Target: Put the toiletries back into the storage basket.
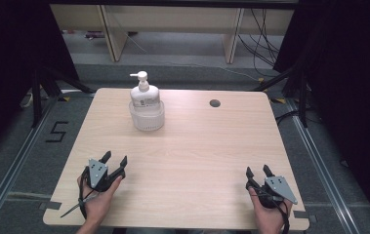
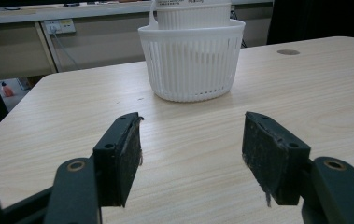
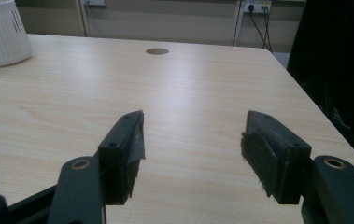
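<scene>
While both the left gripper (image 1: 115,159) and right gripper (image 1: 258,171) rest wide open and empty near the table (image 1: 197,146) front, the pump bottle (image 1: 144,92) sits untouched in its basket (image 1: 147,117), so all handling appears to remain.

One clear mark to call: a black figure "5" (image 1: 56,131) set out in tape on the grey floor (image 1: 21,161), left of the table (image 1: 192,151) and about level with its middle. On the far left part of the table, the pump bottle (image 1: 144,95) standing in the white basket (image 1: 147,119) carries a label (image 1: 146,101) with dark print, but the lettering is too small and blurred to make out.
</scene>
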Demonstrator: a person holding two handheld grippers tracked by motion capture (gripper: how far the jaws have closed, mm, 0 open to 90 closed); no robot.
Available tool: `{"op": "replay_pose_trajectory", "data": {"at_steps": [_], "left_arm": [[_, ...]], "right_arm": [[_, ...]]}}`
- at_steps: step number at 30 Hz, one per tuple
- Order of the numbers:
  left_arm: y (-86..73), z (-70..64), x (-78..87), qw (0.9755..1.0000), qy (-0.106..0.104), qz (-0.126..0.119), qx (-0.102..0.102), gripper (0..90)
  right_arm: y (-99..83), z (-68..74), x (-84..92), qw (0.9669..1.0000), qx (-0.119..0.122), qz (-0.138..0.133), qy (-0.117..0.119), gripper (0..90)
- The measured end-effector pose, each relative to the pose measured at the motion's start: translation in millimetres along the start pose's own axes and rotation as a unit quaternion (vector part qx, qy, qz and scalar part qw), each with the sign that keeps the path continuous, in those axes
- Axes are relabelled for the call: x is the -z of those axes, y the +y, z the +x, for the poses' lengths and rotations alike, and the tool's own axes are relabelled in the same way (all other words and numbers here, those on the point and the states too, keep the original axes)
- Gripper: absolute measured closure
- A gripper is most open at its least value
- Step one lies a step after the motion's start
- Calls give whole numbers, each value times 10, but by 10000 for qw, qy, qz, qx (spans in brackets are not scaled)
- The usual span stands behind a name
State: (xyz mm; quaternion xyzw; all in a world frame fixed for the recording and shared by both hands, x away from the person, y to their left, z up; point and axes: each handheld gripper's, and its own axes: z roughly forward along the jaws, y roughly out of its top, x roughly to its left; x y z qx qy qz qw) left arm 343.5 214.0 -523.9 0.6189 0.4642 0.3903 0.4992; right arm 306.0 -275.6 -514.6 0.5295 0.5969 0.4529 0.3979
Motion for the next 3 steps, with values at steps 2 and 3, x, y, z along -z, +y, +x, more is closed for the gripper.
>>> {"op": "replay_pose_trajectory", "data": {"at_steps": [2, 3], "left_arm": [[2, 0, -3, 10000, 11, 30, 11, 368], [0, -1, -9, 10000, 12, 3, 26, 368]], "right_arm": [[1, -6, -4, 10000, 24, -7, -11, 390], [2, -3, -1, 10000, -14, 14, -1, 389]]}}
